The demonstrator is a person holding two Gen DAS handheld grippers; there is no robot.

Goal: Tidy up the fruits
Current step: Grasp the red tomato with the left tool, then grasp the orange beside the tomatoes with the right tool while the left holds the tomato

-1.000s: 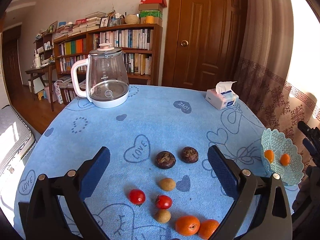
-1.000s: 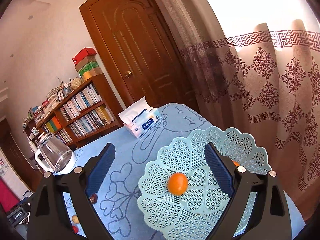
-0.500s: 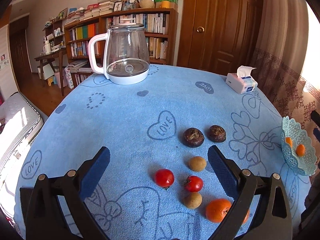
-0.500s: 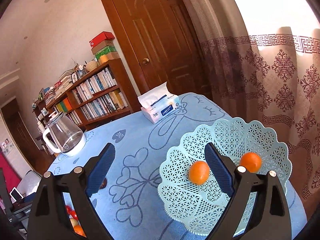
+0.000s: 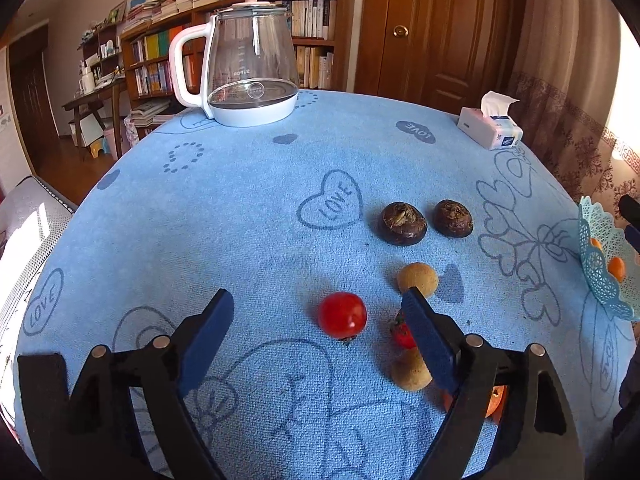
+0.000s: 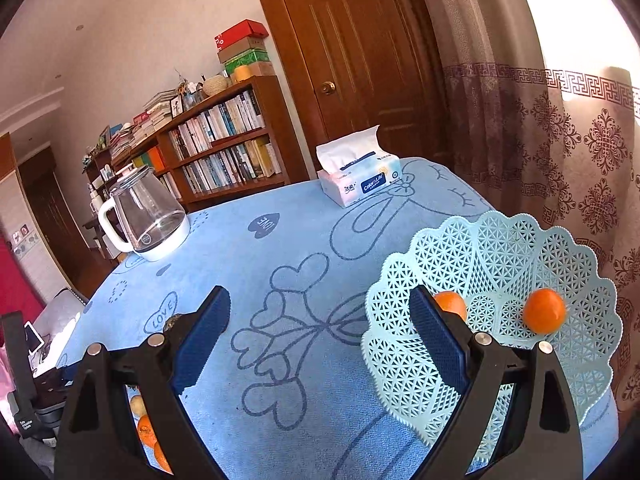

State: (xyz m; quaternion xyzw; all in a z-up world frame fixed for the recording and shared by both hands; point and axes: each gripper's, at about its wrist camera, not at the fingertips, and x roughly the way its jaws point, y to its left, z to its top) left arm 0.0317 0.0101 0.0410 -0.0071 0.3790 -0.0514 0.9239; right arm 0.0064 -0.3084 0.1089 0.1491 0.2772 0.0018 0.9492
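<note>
On the blue tablecloth (image 5: 248, 220) lie a red tomato (image 5: 342, 315), a second tomato (image 5: 400, 334), two tan round fruits (image 5: 417, 279) (image 5: 410, 370) and two dark brown fruits (image 5: 403, 224) (image 5: 453, 218). My left gripper (image 5: 318, 300) hovers low over them. Its jaws are closing, with the first tomato between them and not touched. An orange (image 5: 496, 400) peeks out behind its right finger. The pale blue lattice basket (image 6: 500, 260) holds two oranges (image 6: 545, 311) (image 6: 450, 304). My right gripper (image 6: 320, 300) is open and empty, its right finger in front of the basket's rim.
A glass kettle (image 5: 248, 68) stands at the far side of the round table, a tissue pack (image 5: 490, 130) at the far right. The basket (image 5: 604, 264) sits at the table's right edge by the curtain (image 6: 560, 160). Bookshelves and a wooden door are behind.
The left gripper has sunk toward the fruits and its jaws have narrowed around the tomato. The right gripper has swung left, so the basket now lies to the right in its view.
</note>
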